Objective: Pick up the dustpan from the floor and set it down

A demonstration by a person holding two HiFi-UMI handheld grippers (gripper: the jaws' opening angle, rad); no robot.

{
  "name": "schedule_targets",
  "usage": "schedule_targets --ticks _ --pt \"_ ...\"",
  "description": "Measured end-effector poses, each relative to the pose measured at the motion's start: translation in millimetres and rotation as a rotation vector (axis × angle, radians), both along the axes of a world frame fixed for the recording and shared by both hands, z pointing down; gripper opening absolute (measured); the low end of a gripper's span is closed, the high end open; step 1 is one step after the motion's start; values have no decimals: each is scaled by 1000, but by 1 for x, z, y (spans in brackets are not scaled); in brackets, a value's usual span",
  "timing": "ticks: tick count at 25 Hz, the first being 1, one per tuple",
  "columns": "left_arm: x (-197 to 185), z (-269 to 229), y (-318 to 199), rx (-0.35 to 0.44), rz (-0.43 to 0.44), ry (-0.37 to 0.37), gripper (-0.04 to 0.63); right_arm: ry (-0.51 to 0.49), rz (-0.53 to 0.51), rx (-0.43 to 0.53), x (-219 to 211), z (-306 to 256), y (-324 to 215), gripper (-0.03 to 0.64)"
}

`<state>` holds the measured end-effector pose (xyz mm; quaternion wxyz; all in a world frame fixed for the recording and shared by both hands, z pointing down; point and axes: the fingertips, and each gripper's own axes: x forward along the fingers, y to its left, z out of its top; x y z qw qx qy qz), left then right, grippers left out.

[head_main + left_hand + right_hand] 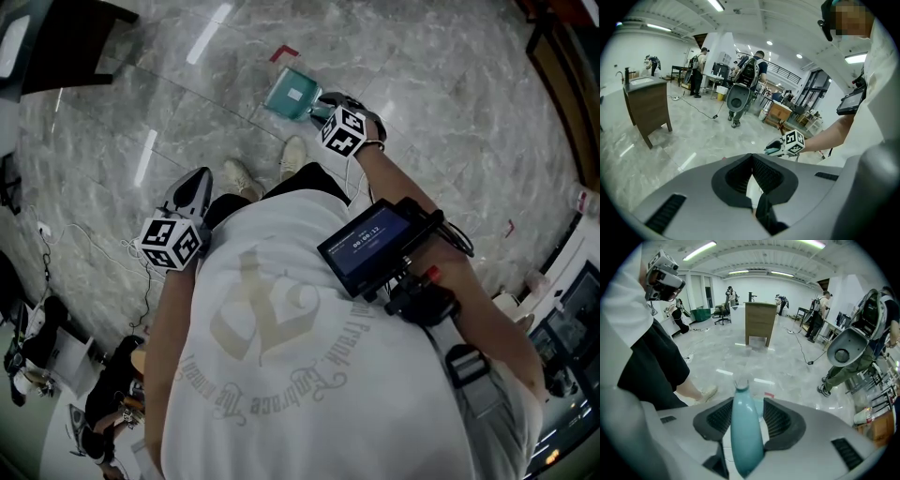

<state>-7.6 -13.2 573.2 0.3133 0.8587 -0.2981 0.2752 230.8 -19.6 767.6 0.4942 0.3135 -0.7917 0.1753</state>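
Note:
A teal dustpan [291,94] lies on the grey marble floor in front of the person's feet. My right gripper [321,107] reaches down to its handle end. In the right gripper view the teal handle [745,437] runs up between the jaws of the right gripper [747,414]; they stand wide, a gap shows beside the handle, and the pads do not press it. My left gripper [192,189] hangs by the person's left side, away from the dustpan. In its own view the left gripper [752,161] has its pads meeting at the tip with nothing between them.
A red tape mark [284,53] sits just beyond the dustpan. The person's shoes [240,178] stand close behind it. Cables [70,246] trail over the floor at the left. A wooden cabinet [759,322] and several people with equipment stand farther off.

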Motion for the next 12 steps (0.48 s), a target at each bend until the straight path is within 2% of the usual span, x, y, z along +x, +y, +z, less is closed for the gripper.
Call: schedule_targets --ticks 6,12 --pt "13 9 -16 13 52 28 11 -9 23 25 8 -7 -6 204" --pt "16 8 -29 27 65 70 11 -5 60 54 16 -27 -8 204"
